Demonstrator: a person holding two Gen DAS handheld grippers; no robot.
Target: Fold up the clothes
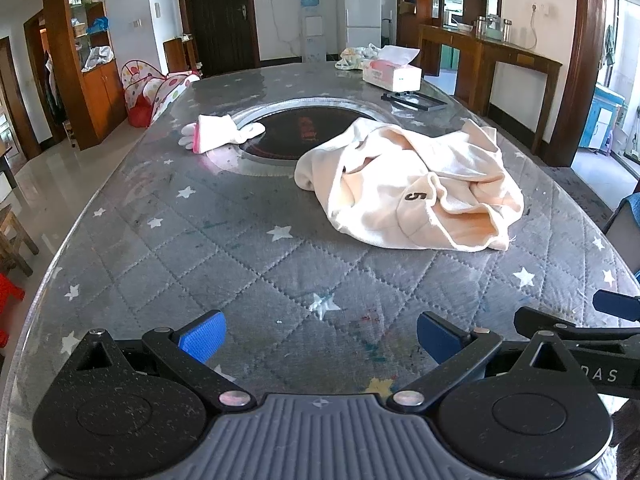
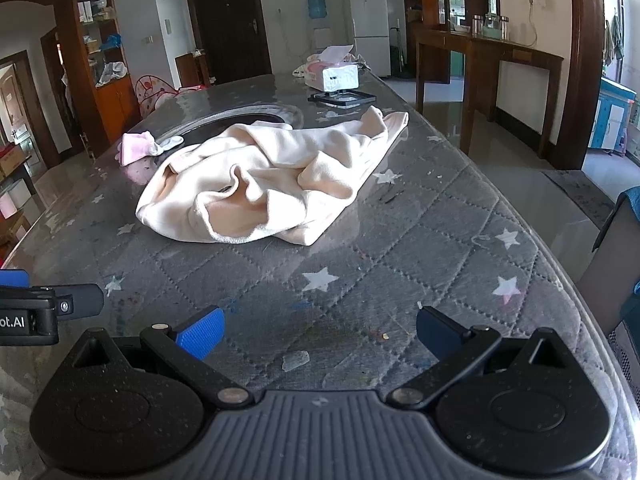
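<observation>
Both claws, left gripper and right gripper, are gaping empty over the quilted table; cream garment (marked 5) is lying crumpled, folds hiding its shape

I count one crumpled cream garment on the desk, one small pink-and-white sock beside the single round dark inset, one tissue box, one flat black frame and one bundle of pale cloth at the far end. I have two tools, the left tool and the right tool, each with two blue-padded fingers spread wide. Beyond the desk I see one white fridge and one water dispenser.
</observation>
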